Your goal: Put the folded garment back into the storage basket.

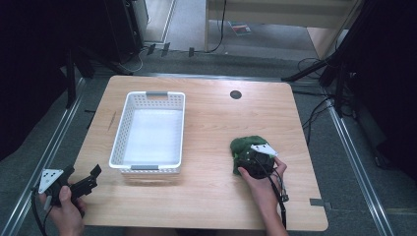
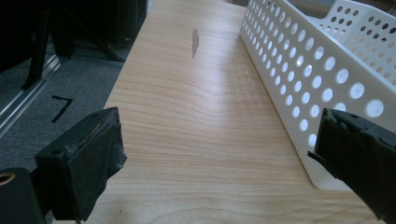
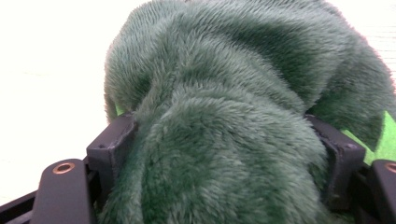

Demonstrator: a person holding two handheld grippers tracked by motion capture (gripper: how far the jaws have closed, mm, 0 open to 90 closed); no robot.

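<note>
A dark green plush toy (image 1: pixel 244 144) lies on the right half of the wooden table (image 1: pixel 211 123). My right gripper (image 1: pixel 252 160) is pushed into its near side. In the right gripper view the toy's fur (image 3: pixel 224 70) bulges between both jaws, which stand wide apart and touch it on each side, so the gripper (image 3: pixel 224 140) is open around it. A strip of lighter green (image 3: pixel 385 140) shows at the right. My left gripper (image 1: pixel 83 173) hovers open and holding nothing at the table's near left corner, beside the white perforated basket (image 1: pixel 147 94).
The basket's holed side wall (image 2: pixel 303 79) runs close along the right of my left gripper (image 2: pixel 219 149). A dark cable hole (image 1: pixel 235 94) sits at the table's back. Metal rails and tripod legs flank the table on the grey floor (image 1: pixel 344 162).
</note>
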